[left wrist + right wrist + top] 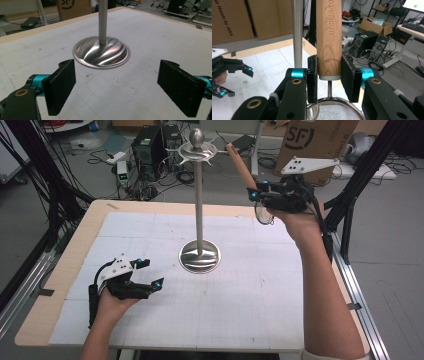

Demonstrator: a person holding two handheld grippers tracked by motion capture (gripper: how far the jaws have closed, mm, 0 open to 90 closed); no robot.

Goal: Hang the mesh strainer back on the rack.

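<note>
A person's right gripper was raised above the far right part of the tabletop, its jaws clamped on the wooden handle of a mesh strainer. The handle slanted up toward the hooked top of a metal stand, whose round base sat on the white gridded mat at the middle of the tabletop. In the right gripper view the strainer's mesh bowl hung just below the jaws, the stand's pole beside the handle. The left gripper rested low near the left front edge, jaws spread wide and holding nothing, pointed at the base.
</note>
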